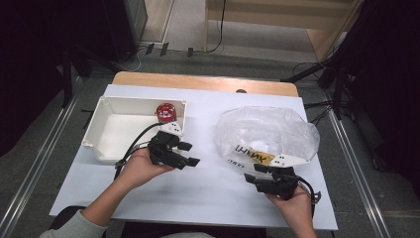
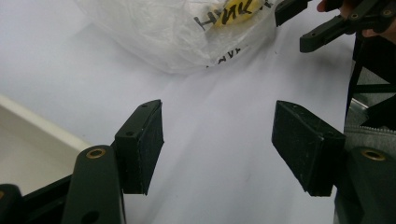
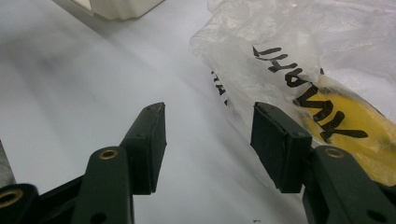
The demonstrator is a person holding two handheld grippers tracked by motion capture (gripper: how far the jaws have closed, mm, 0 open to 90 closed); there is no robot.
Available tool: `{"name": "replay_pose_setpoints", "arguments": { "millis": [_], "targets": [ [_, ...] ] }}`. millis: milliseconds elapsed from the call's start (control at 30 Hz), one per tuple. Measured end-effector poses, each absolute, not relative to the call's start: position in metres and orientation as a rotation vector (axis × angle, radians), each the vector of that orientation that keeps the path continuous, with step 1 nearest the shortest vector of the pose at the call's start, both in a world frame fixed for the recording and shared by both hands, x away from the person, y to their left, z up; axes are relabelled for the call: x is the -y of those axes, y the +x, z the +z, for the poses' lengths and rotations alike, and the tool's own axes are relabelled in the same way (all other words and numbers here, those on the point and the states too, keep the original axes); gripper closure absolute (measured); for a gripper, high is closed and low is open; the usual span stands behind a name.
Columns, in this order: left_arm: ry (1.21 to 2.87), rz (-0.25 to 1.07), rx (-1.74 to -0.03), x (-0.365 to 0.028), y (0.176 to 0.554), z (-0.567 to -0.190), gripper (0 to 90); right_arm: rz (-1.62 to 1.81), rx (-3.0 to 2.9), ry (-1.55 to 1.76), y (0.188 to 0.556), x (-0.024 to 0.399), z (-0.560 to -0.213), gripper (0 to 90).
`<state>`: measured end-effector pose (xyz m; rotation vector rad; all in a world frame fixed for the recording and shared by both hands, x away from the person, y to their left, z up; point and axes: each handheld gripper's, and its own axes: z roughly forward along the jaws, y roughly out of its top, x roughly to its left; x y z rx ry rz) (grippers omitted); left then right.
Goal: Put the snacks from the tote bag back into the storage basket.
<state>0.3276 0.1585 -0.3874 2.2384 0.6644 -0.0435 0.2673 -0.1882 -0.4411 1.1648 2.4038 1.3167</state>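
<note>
I judge I am between picks: my left gripper (image 1: 190, 154) hangs with its jaws spread wide and nothing between them, just off the near corner of the white bin (image 1: 99, 126), where a red-topped item (image 1: 166, 112) sits at the far side. My right gripper (image 1: 267, 174) has its jaws parted and bare too, its right pad just beside the near edge of the clear plastic bag (image 1: 265, 131), which lies ahead of it. Next I should bring the left tongs across to the bag's mouth while the right pinches the film to hold it open
</note>
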Motion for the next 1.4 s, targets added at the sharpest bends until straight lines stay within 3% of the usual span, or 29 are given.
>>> {"name": "replay_pose_setpoints", "arguments": {
  "millis": [767, 1400],
  "targets": [
    [2.282, -0.086, -0.565, -0.125, 0.304, -0.412, 34.9, 1.32, -2.423, 1.138, 0.266, 0.185, -0.441, 46.3],
    [2.308, -0.087, -0.554, -0.121, 0.304, -0.418, 33.1, 1.321, -2.437, 1.132, 0.265, 0.184, -0.442, 46.2]
  ]
}}
